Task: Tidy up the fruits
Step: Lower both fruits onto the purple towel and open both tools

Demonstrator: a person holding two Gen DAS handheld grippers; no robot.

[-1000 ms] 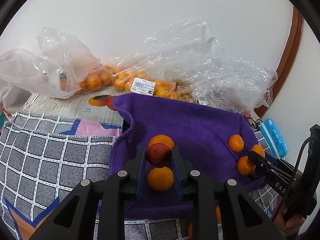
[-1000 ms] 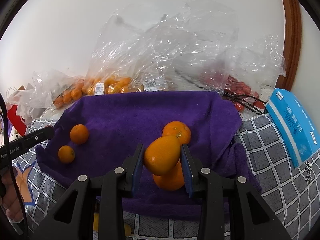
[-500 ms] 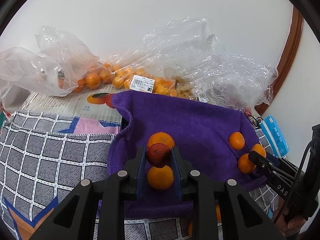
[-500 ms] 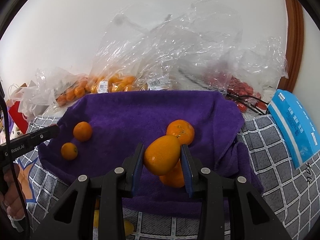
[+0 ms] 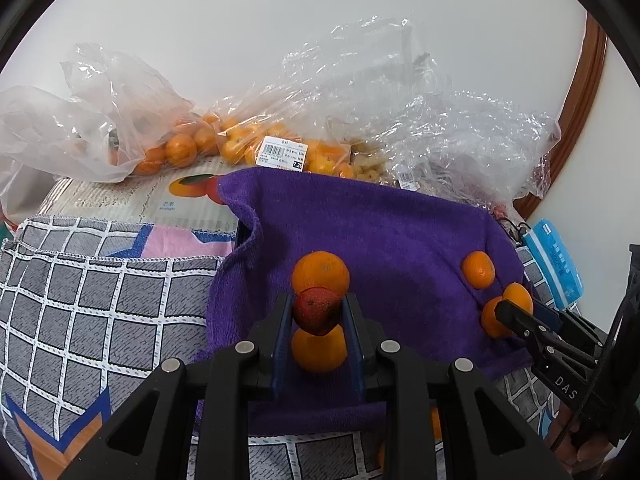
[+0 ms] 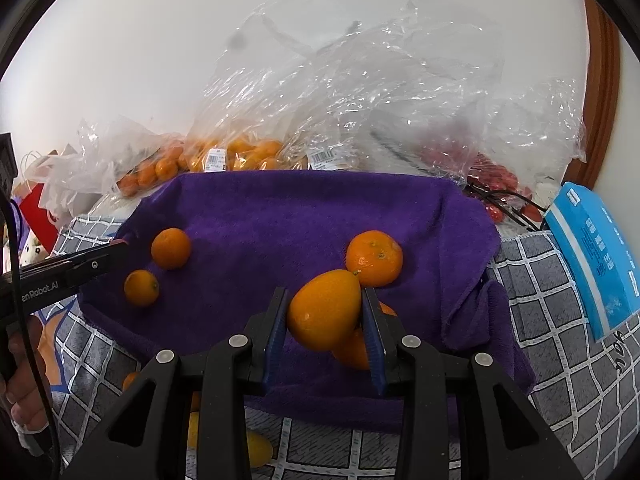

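My left gripper (image 5: 317, 312) has its jaws drawn in narrow and clamped on a small dark-red fruit (image 5: 317, 310), round with a mottled, speckled skin; I cannot name its kind. It hangs above the purple towel (image 5: 384, 232), between two oranges on the cloth, one just beyond the fingertips (image 5: 320, 272) and one under the jaws (image 5: 318, 350). My right gripper (image 6: 325, 312) has its jaws somewhat wider and clamped on an egg-shaped orange-yellow fruit (image 6: 324, 310), smooth and glossy, tilted with its narrow end up toward the right pad. It is held over the towel's right half, just in front of a dimpled mandarin (image 6: 374, 258) that rests on the cloth. A further orange fruit (image 6: 354, 350) lies below the held one, largely hidden by it and by the right finger. Two small mandarins, (image 6: 171, 248) and (image 6: 141, 288), sit near the towel's left edge, next to the left gripper's tip as the right wrist view shows it. Behind the towel's far edge, clear plastic bags (image 6: 360, 100) hold more oranges (image 6: 248, 156) and some red fruit (image 6: 496, 178) too blurred by the film to identify. A blue packet (image 6: 592, 256) lies on the checked cloth (image 6: 552, 320) off the towel's right edge. Yellow fruit (image 6: 256, 450) near the towel's front edge is cut off by my gripper's frame.
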